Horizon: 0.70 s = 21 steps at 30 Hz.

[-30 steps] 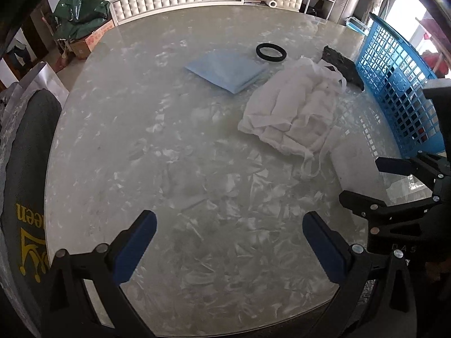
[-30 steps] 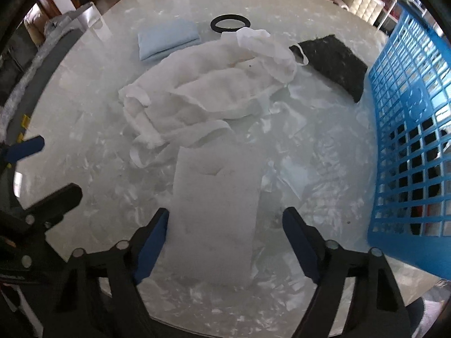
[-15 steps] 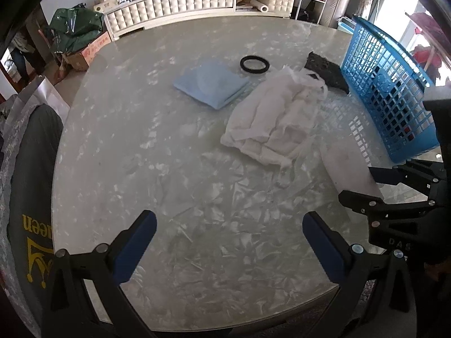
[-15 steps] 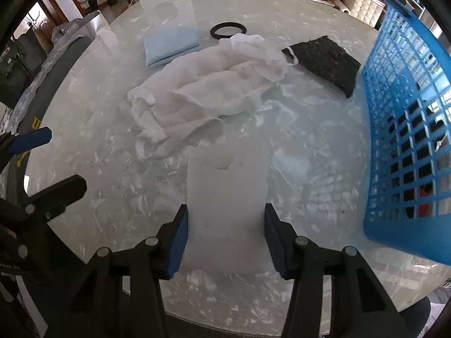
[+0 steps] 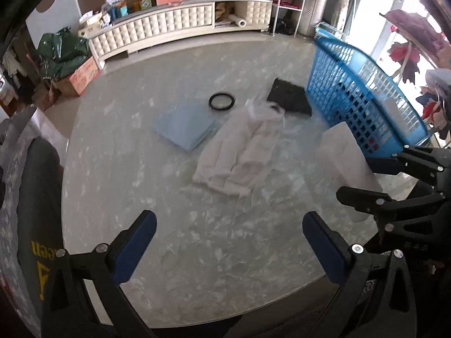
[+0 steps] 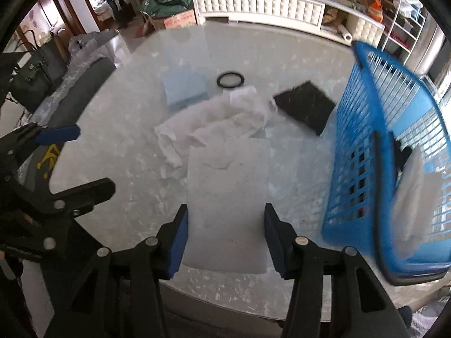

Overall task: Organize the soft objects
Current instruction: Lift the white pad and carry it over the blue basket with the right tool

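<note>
Right tool (image 6: 225, 239) clamps white foam pad (image 6: 228, 186) between pads (left tool (image 5: 228, 242) wide open, empty).

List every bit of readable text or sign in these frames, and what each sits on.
"een": end of a yellow word, running sideways on the dark chair cover; the rest is cut off.
Yellow emblem below it on the same cover: a sign, no letters.
Red print on the cardboard box: too blurred to read.
Packages on the white cabinet: too small to read.
Nothing else carries text.
</note>
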{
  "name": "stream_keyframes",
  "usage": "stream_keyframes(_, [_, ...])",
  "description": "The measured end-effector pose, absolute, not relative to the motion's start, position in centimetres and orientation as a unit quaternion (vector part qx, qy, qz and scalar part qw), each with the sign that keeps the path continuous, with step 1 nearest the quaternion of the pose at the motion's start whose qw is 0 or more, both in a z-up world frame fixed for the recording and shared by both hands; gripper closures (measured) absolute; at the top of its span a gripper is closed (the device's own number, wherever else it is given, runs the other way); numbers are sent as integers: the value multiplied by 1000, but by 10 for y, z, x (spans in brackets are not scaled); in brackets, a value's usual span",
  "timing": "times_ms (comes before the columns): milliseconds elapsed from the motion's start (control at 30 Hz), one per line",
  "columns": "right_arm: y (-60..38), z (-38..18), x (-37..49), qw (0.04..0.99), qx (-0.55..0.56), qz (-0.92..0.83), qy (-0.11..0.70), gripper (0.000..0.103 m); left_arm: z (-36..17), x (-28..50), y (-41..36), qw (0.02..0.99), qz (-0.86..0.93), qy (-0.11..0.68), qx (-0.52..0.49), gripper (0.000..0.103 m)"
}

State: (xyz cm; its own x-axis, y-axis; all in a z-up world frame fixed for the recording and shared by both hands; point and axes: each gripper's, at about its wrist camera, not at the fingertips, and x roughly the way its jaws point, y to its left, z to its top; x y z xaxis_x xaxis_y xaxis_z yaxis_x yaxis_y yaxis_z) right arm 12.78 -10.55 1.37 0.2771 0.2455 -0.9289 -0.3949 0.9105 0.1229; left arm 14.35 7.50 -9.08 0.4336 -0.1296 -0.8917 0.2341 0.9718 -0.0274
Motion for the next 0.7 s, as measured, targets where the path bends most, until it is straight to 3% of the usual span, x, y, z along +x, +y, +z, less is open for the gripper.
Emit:
stream_keyframes(367, [-151, 64, 148, 816, -43, 205, 539, 55, -62, 171, 57, 847, -151, 507, 46, 0])
stream_keyframes(700, [-201, 73, 164, 826, -23, 174, 535, 55, -80, 209, 41, 832, -181, 519, 74, 0])
